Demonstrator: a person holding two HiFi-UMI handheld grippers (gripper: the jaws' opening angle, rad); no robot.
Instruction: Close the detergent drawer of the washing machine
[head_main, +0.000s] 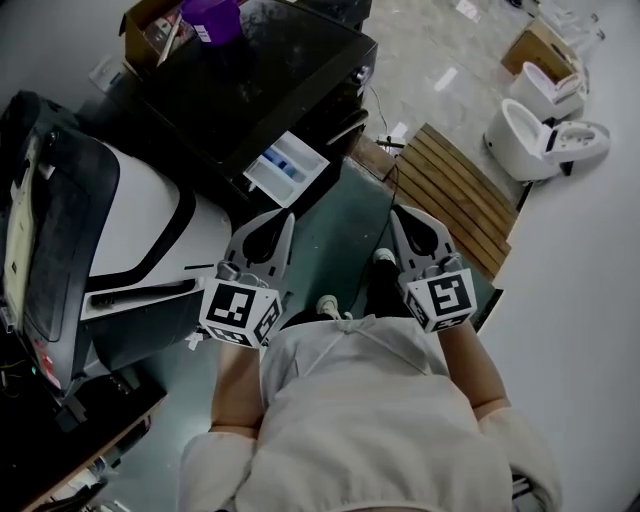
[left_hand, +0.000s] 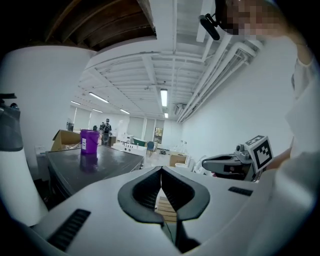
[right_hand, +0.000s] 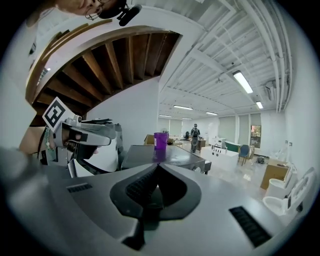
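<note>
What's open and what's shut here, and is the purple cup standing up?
Detergent drawer: open, pulled out.
Left tool: shut, holding nothing.
Right tool: shut, holding nothing.
Purple cup: upright on top of the washing machine.

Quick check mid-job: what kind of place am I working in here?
Probably an open test hall or workshop, not a home: a washing machine stands out in the room, loose toilets sit nearby, and strip lights run overhead.
</note>
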